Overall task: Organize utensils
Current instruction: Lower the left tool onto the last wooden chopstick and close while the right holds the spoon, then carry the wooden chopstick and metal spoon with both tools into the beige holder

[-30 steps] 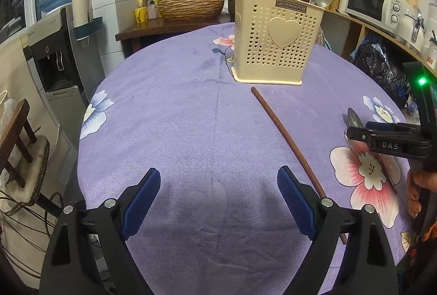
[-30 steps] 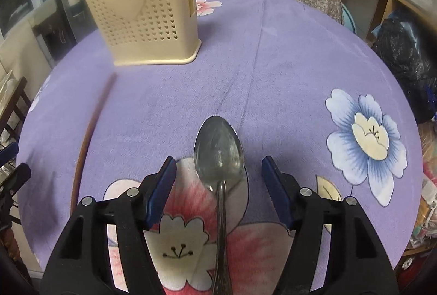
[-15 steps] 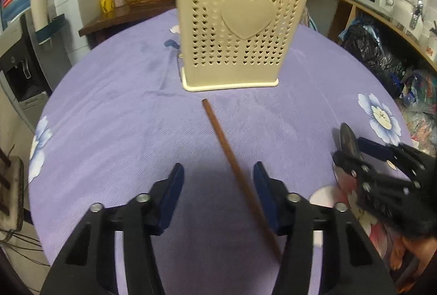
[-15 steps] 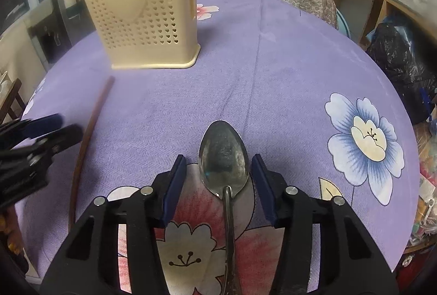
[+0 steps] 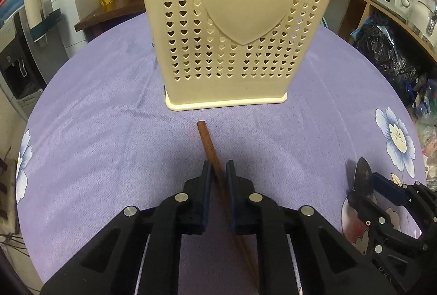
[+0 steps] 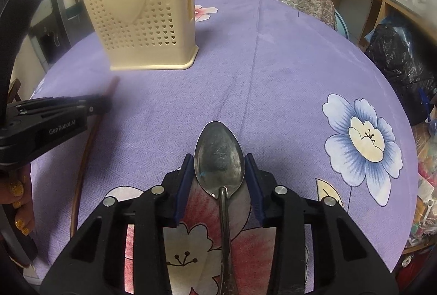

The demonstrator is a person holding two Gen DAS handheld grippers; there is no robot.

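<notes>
Utensils, two loose pieces on a round table under a purple flowered cloth [image 5: 95, 131]: one long brown wooden chopstick [image 5: 209, 147], lying with its blunt end just short of the cream perforated plastic utensil holder with a raised heart [image 5: 232, 29], which stands toward the table's far edge with more utensils upright inside; one tarnished metal spoon [image 6: 220, 161], bowl up, on a red flower print near the table's front edge. Left gripper [image 5: 217, 174]: blue-padded jaws narrowed onto the chopstick's shaft, pads at its sides. Right gripper [image 6: 219, 172]: jaws drawn in close beside the spoon's bowl, contact uncertain, handle running back between the fingers
</notes>
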